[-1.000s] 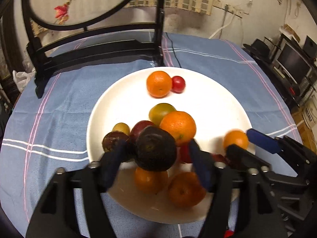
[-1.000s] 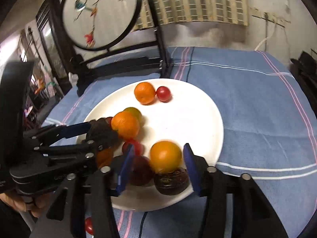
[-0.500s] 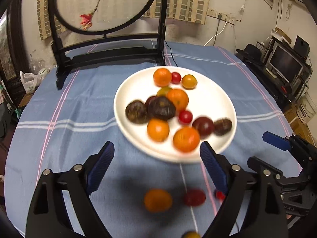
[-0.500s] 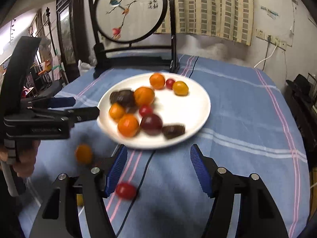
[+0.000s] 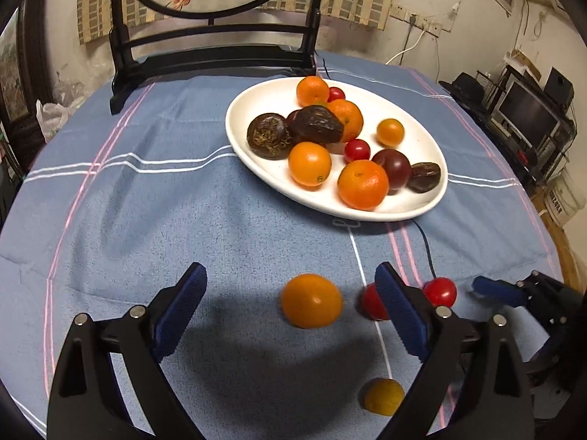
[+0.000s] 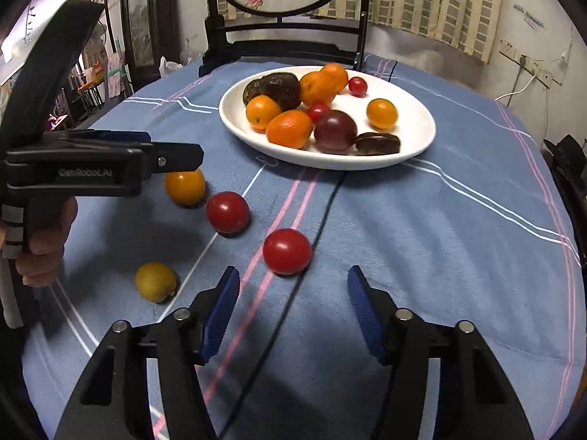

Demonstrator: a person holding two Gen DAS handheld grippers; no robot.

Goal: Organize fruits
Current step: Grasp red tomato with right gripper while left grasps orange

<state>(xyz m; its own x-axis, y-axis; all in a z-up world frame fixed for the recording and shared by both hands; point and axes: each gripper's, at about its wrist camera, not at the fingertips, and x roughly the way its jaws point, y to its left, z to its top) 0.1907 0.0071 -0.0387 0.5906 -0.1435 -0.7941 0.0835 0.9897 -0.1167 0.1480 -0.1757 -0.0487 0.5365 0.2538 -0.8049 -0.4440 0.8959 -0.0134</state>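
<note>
A white plate [image 5: 256, 168] [image 6: 418, 146] holds several oranges, tomatoes and dark fruits. On the blue cloth near me lie an orange [image 5: 311, 305] [image 6: 184, 187], two red tomatoes [image 6: 227, 212] [image 6: 287, 251] and a small yellow fruit [image 5: 383, 396] [image 6: 155, 281]. My left gripper [image 5: 290, 308] is open and empty, with the loose orange between its fingers. My right gripper [image 6: 293, 311] is open and empty, just short of the nearer red tomato [image 5: 439, 292].
A dark wooden stand with a round embroidered screen [image 5: 212, 58] stands at the table's far edge. A black cable [image 6: 319, 227] runs across the cloth from under the plate. Shelves and monitors [image 5: 528, 117] are off to the right.
Both grippers have pulled back from the plate toward the near edge of the table. The left one let go of the dark fruit, the right one of the small orange.
</note>
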